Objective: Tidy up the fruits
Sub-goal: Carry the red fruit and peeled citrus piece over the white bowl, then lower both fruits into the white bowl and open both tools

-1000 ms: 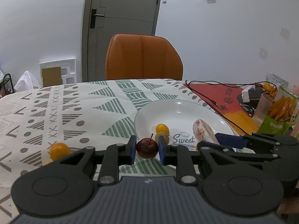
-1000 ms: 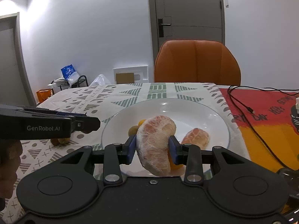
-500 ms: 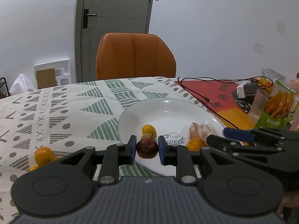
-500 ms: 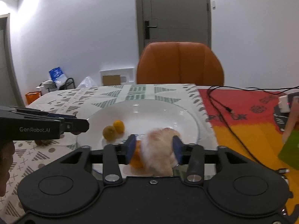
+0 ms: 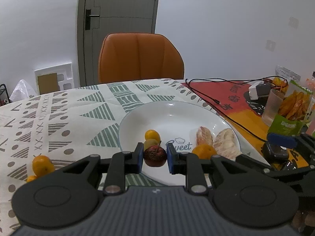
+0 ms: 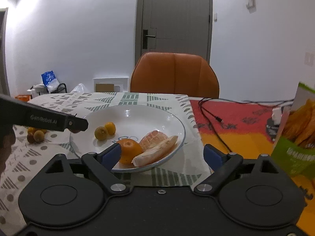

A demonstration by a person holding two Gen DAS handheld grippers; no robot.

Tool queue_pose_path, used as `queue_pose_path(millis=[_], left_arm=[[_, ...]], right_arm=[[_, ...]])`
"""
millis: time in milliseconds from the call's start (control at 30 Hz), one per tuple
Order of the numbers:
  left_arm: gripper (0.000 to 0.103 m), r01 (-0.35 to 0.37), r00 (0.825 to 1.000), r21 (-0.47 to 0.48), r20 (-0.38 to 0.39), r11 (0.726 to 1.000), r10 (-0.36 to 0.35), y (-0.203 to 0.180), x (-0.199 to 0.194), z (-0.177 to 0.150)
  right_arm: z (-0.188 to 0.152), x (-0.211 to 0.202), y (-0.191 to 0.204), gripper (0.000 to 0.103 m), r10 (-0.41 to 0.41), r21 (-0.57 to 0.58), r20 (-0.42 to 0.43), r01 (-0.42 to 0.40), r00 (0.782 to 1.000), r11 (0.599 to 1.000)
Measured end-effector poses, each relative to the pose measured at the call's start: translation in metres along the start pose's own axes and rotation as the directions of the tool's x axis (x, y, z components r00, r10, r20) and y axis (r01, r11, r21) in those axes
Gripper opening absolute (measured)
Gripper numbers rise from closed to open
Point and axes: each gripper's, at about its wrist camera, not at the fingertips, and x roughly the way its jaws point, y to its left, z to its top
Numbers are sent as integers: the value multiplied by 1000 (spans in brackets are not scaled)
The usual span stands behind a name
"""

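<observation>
While left tongs [image 5: 155, 156] grip dark fruit [image 5: 155, 156], right tongs [image 6: 161, 152] wide

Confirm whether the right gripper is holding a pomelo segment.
No: the right gripper stands wide open and empty, and both peeled pomelo segments lie on the white plate beside an orange.
</observation>
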Motion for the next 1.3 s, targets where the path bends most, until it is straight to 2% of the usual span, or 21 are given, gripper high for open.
queue_pose_path(millis=[167, 600, 800, 1033, 1300], left_arm=[[23, -4, 1000, 3, 2, 1000, 4, -1, -2, 0], [23, -2, 1000, 19, -5, 1000, 2, -12, 7, -4], [23, -6, 1000, 26, -4, 1000, 7, -14, 7, -4], [23, -18, 1000, 28, -7, 999, 19, -13, 9, -5], [23, -14, 1000, 40, -9, 999, 15, -20, 15, -3]], right_arm=[[0, -6, 1, 96, -23, -9, -2, 23, 1000, 1000], [-10, -16, -6, 97, -73, 1, -24, 73, 997, 997], [-14, -18, -3, 98, -32, 0, -34, 32, 999, 999], [-12, -23, 0, 98, -34, -42, -14, 33, 999, 999], [-9, -21, -21, 98, -57, -43, -4, 57, 998, 997]])
